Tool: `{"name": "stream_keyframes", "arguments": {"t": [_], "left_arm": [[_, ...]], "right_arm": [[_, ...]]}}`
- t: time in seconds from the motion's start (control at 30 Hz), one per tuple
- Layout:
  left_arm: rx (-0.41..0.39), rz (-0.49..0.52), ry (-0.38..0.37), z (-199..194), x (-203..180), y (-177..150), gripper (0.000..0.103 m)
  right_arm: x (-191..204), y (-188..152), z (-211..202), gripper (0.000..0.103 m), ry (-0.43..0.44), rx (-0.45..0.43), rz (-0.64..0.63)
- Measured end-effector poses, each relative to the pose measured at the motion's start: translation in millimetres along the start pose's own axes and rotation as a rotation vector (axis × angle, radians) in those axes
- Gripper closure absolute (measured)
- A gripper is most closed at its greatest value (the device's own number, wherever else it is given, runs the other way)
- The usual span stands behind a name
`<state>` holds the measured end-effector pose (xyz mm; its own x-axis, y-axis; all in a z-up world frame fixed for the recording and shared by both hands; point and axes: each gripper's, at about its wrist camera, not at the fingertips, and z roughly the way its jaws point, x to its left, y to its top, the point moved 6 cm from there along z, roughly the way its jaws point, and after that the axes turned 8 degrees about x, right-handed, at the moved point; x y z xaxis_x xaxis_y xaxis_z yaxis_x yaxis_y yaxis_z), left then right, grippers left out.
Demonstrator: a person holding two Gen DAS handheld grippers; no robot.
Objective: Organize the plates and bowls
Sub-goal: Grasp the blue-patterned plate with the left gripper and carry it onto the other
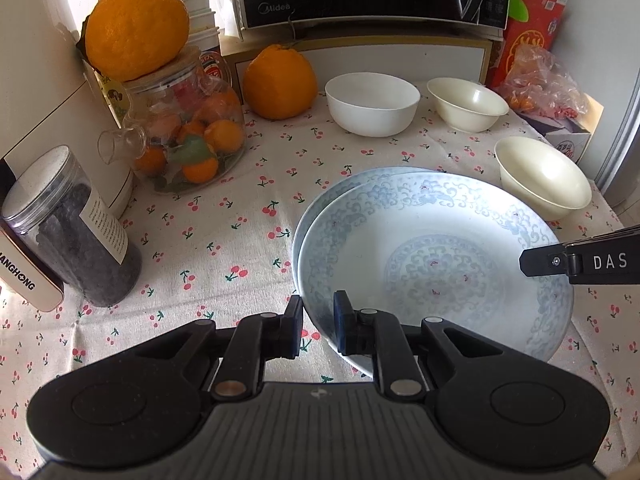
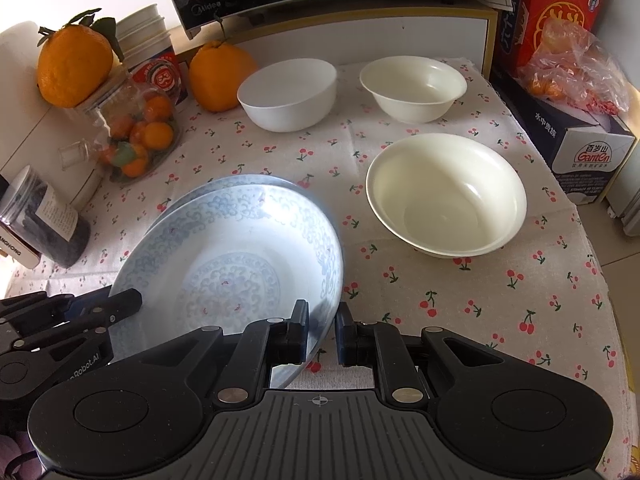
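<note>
I had both grippers, left gripper (image 1: 318, 322) and right gripper (image 2: 322, 330), pinched on the top plate (image 1: 432, 264) over the lower plate (image 2: 240, 181) mid-table; three bowls (image 2: 446, 194) sat unstacked behind.

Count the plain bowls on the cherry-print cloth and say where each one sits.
3: a white bowl at the back beside the orange, a cream bowl to its right, and a bigger cream bowl nearest, right of the stacked plates.

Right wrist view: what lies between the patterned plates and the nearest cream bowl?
Only bare cherry-print tablecloth separates the patterned plates from the nearest cream bowl.
</note>
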<state>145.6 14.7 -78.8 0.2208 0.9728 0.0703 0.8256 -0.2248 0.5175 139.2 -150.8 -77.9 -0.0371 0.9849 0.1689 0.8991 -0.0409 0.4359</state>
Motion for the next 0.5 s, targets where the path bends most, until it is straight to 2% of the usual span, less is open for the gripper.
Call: {"name": "stream_keyframes", "arguments": {"t": [0.5], "left_arm": [[-0.01, -0.006, 0.018, 0.7, -0.8, 0.9, 0.089]], "right_arm": [[2.3, 0.7, 1.7, 0.088, -0.017, -0.022, -0.025]]}}
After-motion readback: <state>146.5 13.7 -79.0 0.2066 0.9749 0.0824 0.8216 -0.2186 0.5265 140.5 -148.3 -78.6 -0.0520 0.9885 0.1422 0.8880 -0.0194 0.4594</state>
